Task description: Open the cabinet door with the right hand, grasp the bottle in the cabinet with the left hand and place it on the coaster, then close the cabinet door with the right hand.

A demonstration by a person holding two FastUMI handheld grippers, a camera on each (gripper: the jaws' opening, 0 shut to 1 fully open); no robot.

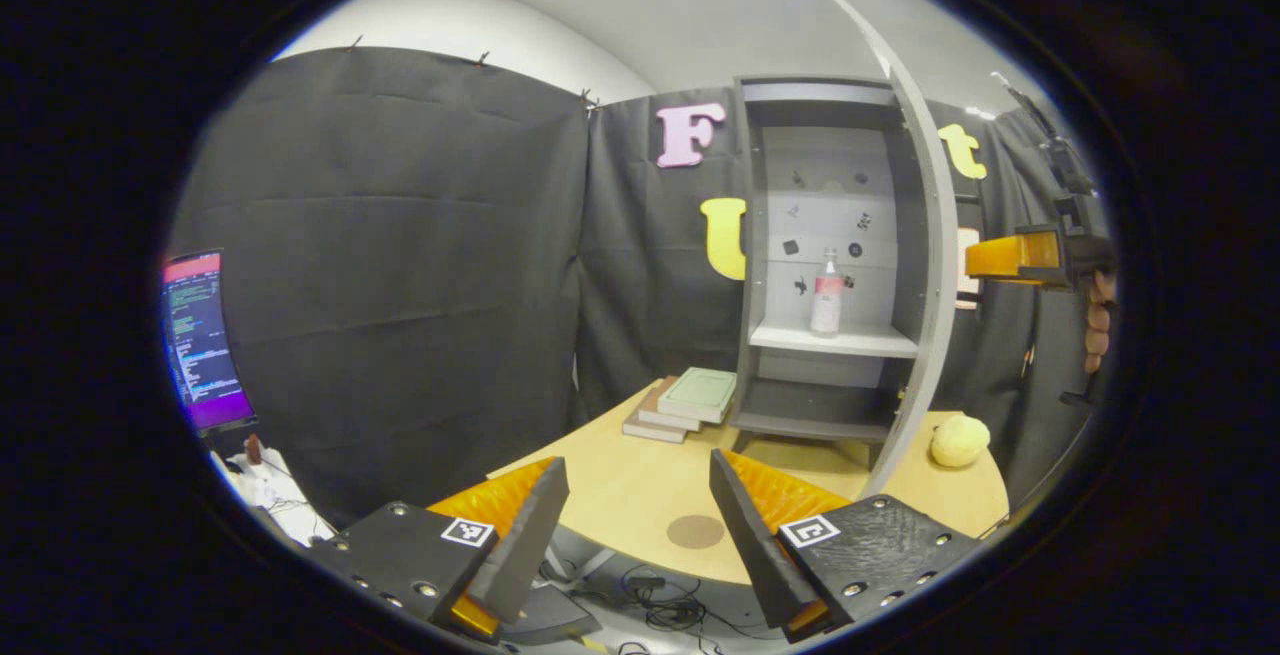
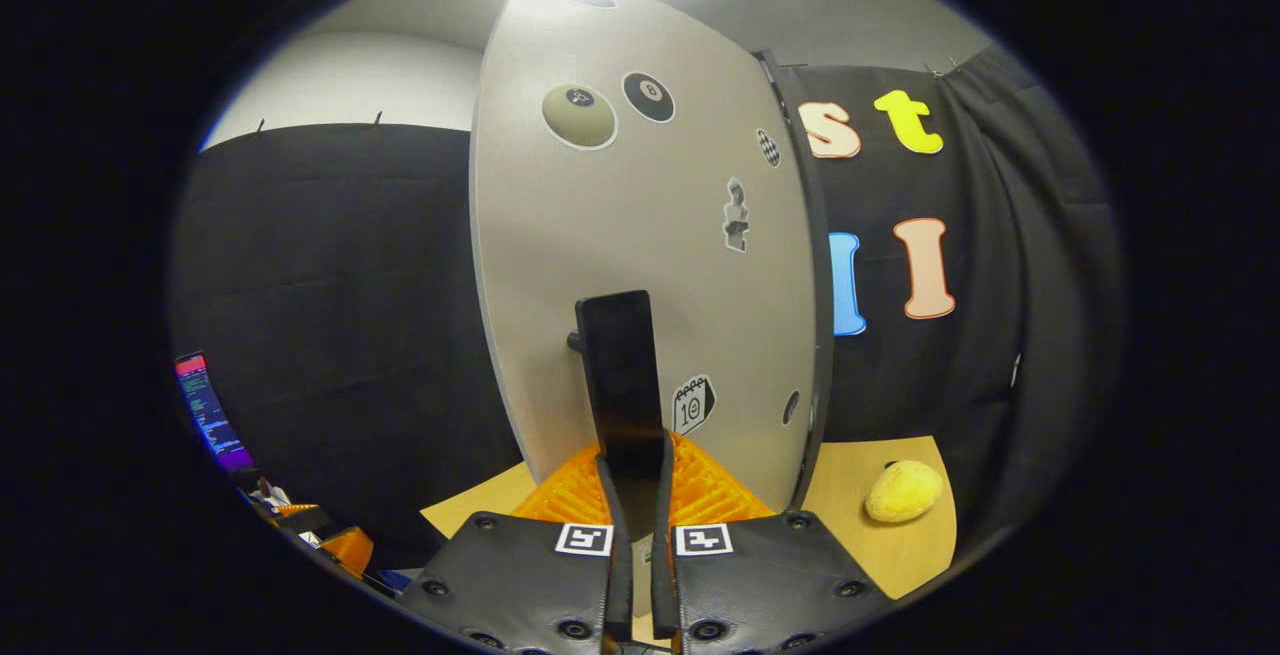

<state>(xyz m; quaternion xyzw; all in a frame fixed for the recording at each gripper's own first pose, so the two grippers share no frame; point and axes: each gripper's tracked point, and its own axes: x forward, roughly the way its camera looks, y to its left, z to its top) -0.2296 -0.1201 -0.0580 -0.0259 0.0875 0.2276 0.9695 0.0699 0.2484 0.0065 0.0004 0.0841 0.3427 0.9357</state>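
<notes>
The grey cabinet (image 1: 762, 235) stands open at the back of the wooden table (image 1: 610, 490). A clear bottle (image 1: 827, 293) with a pink-white label stands upright on its middle shelf. The brown round coaster (image 1: 695, 532) lies near the table's front edge. In the left gripper view my left gripper (image 1: 637, 470) hangs open in front of the table, above the coaster and well short of the bottle. The door (image 2: 640, 225) is swung wide. My right gripper (image 2: 635, 480) is shut on the door's black handle (image 2: 620, 375). The right gripper (image 1: 1010, 257) and the hand (image 1: 1098, 325) holding it sit beyond the door's edge (image 1: 925, 235).
A stack of books (image 1: 685, 403) lies left of the cabinet's foot. A yellow soft ball (image 1: 959, 440) rests on the table at the right, by the open door. A lit monitor (image 1: 200, 340) stands far left. Cables lie below the table's front edge.
</notes>
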